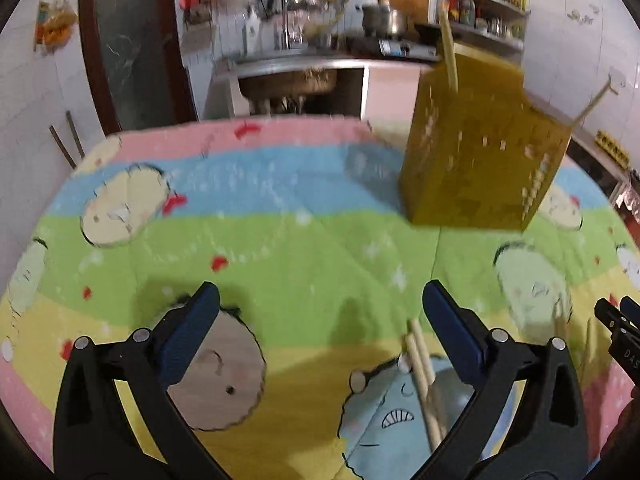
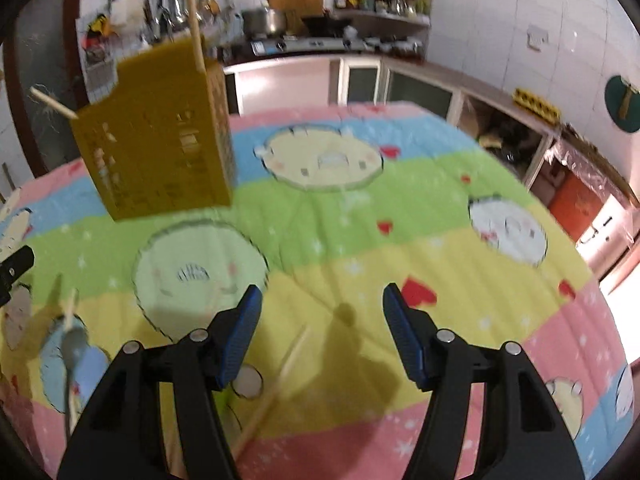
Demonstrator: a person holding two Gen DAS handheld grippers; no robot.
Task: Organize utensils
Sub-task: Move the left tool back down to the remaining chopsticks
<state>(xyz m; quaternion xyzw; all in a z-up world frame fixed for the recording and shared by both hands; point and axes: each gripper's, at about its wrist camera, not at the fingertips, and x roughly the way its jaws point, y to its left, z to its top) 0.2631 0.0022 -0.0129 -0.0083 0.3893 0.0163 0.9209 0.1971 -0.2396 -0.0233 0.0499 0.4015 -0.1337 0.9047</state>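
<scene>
Here a cartoon-print cloth [image 1: 280, 248] in pink, blue, green and yellow bands covers the counter. On its far part stands a perforated yellow utensil holder [image 1: 476, 152], with chopsticks [image 1: 449, 48] sticking out of its top. A pair of loose chopsticks [image 1: 422, 364] lies on the cloth between the left gripper [image 1: 320, 304] jaws, near the right-hand one; those jaws are spread wide and grasp nothing. Another chopstick [image 2: 280, 376] lies below the right gripper [image 2: 320, 300], whose jaws are released and empty. A spoon [image 2: 72, 348] rests to its left.
</scene>
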